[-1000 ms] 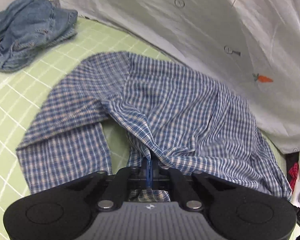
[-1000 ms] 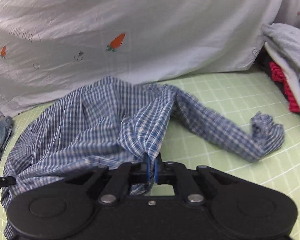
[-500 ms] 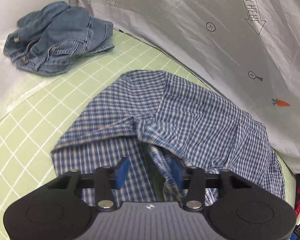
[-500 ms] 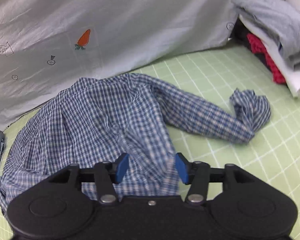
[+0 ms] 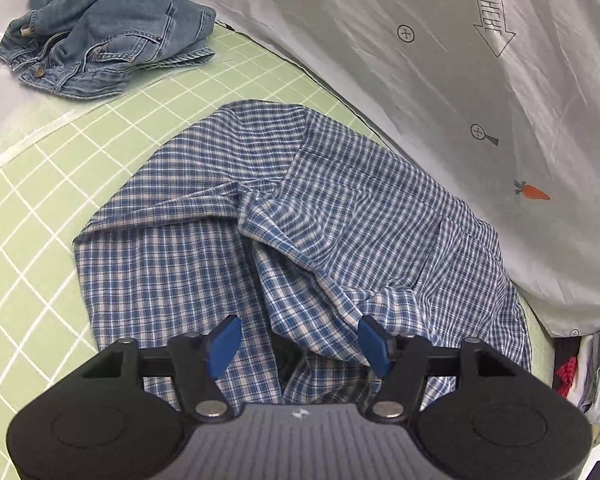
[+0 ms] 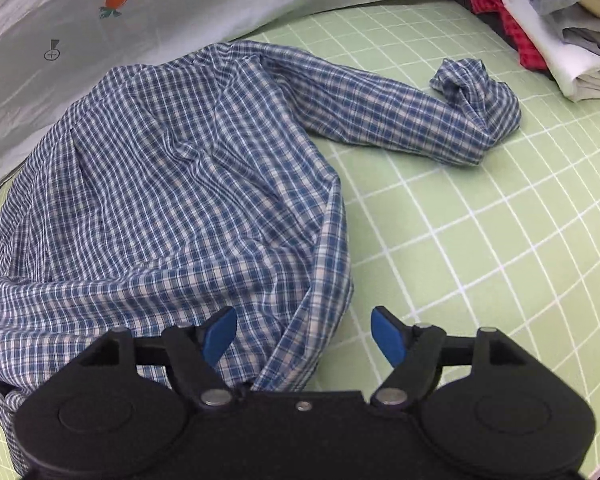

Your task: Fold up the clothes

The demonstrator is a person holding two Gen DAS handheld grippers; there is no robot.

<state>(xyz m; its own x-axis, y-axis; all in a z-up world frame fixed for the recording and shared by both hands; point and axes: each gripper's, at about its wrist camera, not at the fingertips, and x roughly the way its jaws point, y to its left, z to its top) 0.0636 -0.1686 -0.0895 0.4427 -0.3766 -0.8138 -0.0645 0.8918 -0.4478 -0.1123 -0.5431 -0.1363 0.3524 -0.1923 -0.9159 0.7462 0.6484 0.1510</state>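
A blue and white checked shirt [image 5: 300, 216] lies rumpled on the green grid mat [image 5: 60, 184]. My left gripper [image 5: 300, 340] is open above its near edge, blue pads apart, holding nothing. In the right wrist view the same shirt [image 6: 172, 184] spreads to the left, and one sleeve [image 6: 400, 116] stretches right and ends in a bunched cuff [image 6: 476, 92]. My right gripper [image 6: 304, 334] is open over the shirt's near right edge, holding nothing.
A crumpled pair of denim jeans [image 5: 104, 28] lies at the far left of the mat. A grey printed sheet [image 5: 460, 80] hangs along the back. A stack of folded clothes [image 6: 548, 20] sits at the far right. Bare mat [image 6: 480, 260] lies right of the shirt.
Both grippers were shut on the shirt's fabric one second ago and have opened and let it go. The shirt has dropped flat on the mat, and both grippers have lifted.
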